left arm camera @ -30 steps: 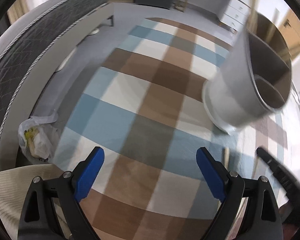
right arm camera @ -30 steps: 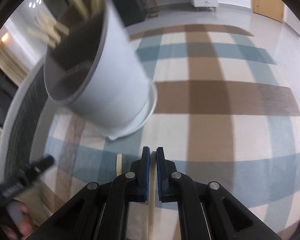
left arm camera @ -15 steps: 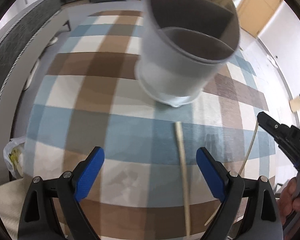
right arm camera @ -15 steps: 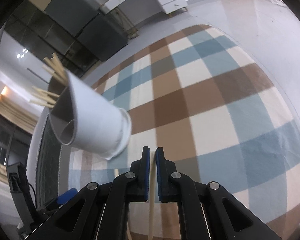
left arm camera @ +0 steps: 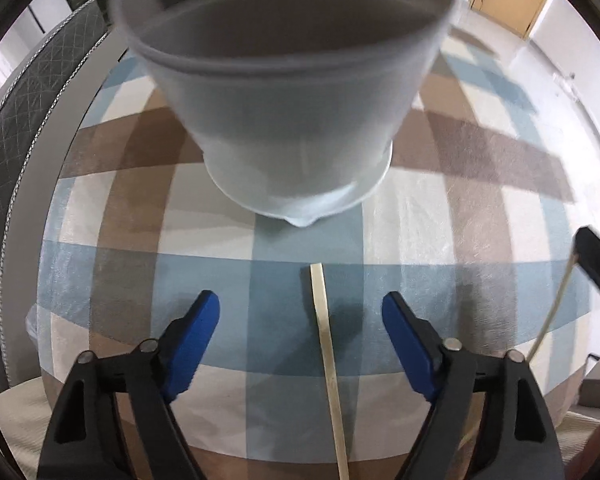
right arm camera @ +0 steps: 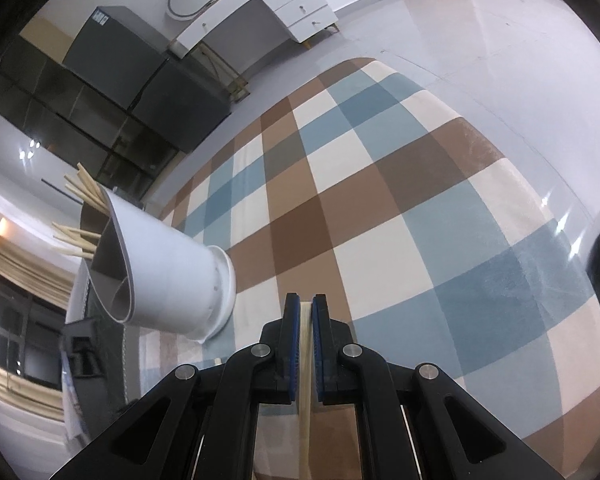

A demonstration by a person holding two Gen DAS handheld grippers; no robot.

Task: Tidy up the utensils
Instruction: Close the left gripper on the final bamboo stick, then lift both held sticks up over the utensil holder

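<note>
Chopstick [left arm camera: 326, 344] now between closing left gripper [left arm camera: 300, 320] fingers.

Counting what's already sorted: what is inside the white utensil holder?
Pale wooden chopsticks stick out of the white utensil holder's far compartment. A divider shows; the near compartment looks empty, but the bottoms are hidden.

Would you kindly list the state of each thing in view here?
Holder: upright on the rug, chopsticks standing in it.
Loose chopstick: flat on the rug, untouched.
Left hand-held gripper: closing around the loose chopstick, pads clear of it.
Right hand-held gripper: shut on a chopstick.
</note>
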